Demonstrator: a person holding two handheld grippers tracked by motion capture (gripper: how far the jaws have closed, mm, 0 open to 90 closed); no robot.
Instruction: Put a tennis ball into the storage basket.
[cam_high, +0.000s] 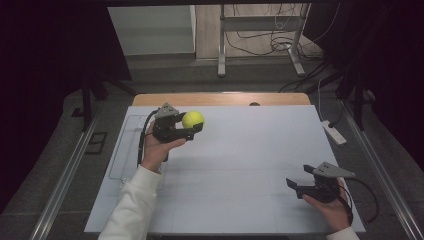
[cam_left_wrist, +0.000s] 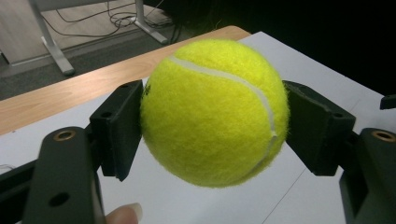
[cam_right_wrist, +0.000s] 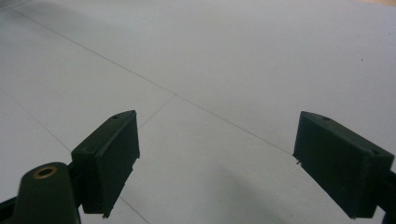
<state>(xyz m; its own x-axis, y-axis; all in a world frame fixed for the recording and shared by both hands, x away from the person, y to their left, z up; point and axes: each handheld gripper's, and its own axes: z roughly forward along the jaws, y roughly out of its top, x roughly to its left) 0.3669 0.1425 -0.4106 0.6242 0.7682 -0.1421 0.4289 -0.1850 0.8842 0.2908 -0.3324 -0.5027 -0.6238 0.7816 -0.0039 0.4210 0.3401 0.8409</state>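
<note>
Sitting clamped between left tool (cam_left_wrist: 212, 126) pads: tennis ball (cam_left_wrist: 212, 109)

No legible text, label, brand or number on any visible surface.

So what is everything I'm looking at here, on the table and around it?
tennis ball: one, yellow-green with a white seam, clamped between the left gripper's jaws above the far left of the sheet
sheet: one, white with faint lines, covering most of the table
table: one, wooden, its far edge showing beyond the sheet
metal frame: one, grey, on the floor behind the table, with cables around it
power strip: one, white, on the floor to the right
left gripper: one, black, held in the person's left hand, shut on the ball
right gripper: one, black, in the right hand near the table's right corner, jaws open with nothing between them
</note>
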